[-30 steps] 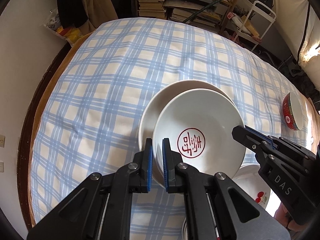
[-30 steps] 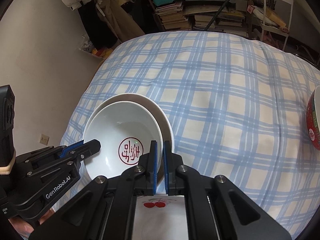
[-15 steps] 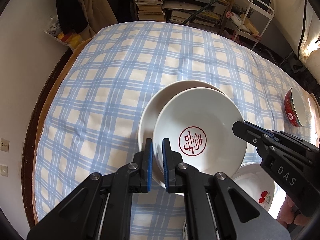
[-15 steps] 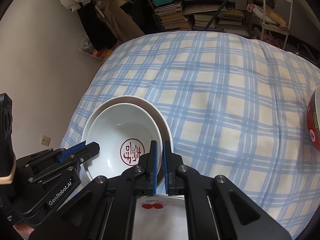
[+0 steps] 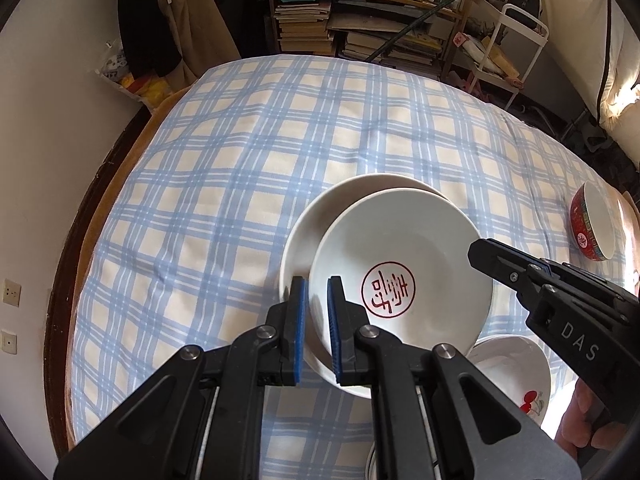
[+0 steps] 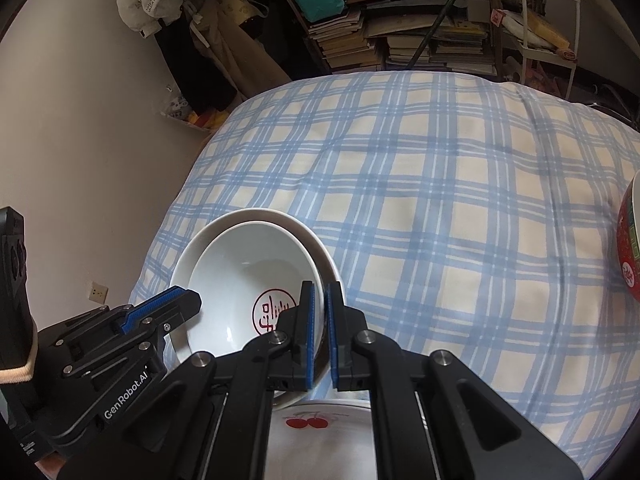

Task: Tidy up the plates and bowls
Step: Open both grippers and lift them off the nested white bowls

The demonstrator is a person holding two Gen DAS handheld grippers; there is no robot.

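A white bowl with a red seal mark (image 5: 404, 276) is held between both grippers above a larger white plate (image 5: 316, 216) on the checked cloth. My left gripper (image 5: 317, 300) is shut on the bowl's near left rim. My right gripper (image 6: 320, 304) is shut on the opposite rim of the bowl (image 6: 248, 272), with the plate (image 6: 240, 218) showing behind it. A white plate with red cherries (image 6: 320, 436) lies under the right gripper and shows in the left wrist view (image 5: 516, 376). A red bowl (image 5: 592, 228) stands at the far right.
The blue and cream checked cloth (image 5: 280, 140) covers a round table whose dark edge (image 5: 80, 220) curves on the left beside a wall. Bookshelves (image 5: 360, 20) and a white rack (image 5: 516, 40) stand beyond the far edge.
Both grippers have risen with the seal bowl held between them; the table looks farther away. The grips are unchanged.
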